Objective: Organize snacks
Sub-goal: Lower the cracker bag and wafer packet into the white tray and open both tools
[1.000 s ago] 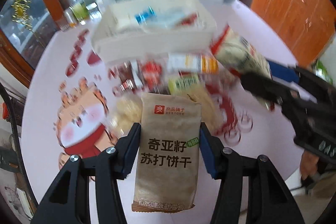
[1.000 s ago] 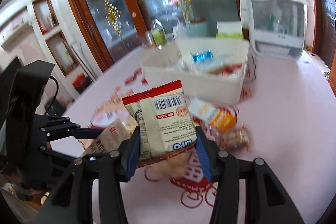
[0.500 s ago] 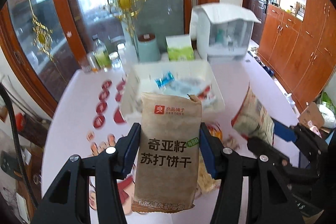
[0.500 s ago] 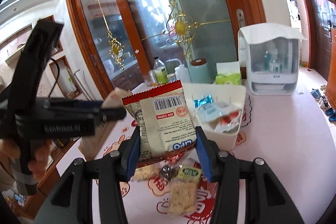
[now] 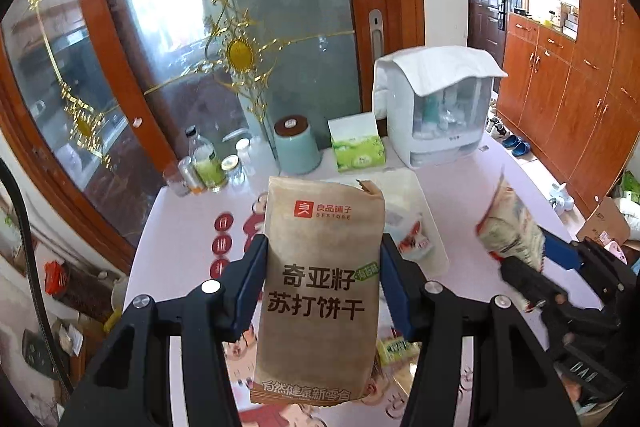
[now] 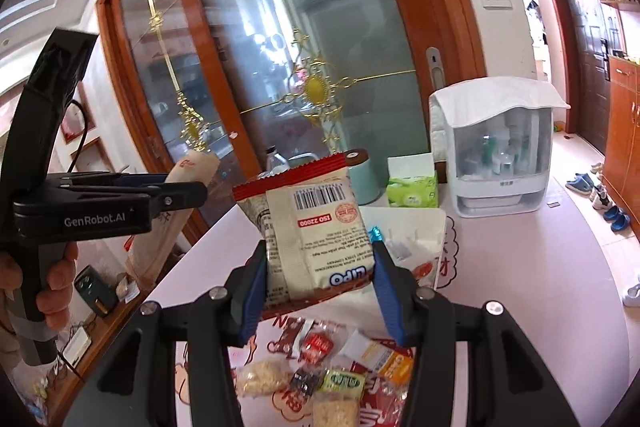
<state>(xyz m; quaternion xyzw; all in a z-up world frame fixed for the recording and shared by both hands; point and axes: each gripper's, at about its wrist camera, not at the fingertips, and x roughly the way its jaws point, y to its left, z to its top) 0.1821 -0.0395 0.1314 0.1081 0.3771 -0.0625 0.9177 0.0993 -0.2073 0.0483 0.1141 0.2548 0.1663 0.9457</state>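
We see a brown cracker packet (image 5: 320,291) upright and clamped between the pads of the left hand-held gripper (image 5: 322,287); the right hand-held gripper (image 6: 320,283) grasps a red-edged snack bag (image 6: 312,223). Both hang above the pink surface (image 6: 520,259), where loose snacks (image 6: 340,367) lie near a white bin (image 6: 412,227). Beyond stands a glazed wooden door (image 5: 224,27).

We are in a home dining area: a sliding glass door (image 5: 224,39) framed in wood with gold ornament, tall wooden cabinets (image 5: 568,99), shoes (image 6: 612,211) left on the floor by the entry door (image 6: 592,67), and a table (image 5: 464,195) with a cartoon-printed cloth holding a tissue box (image 5: 357,149).
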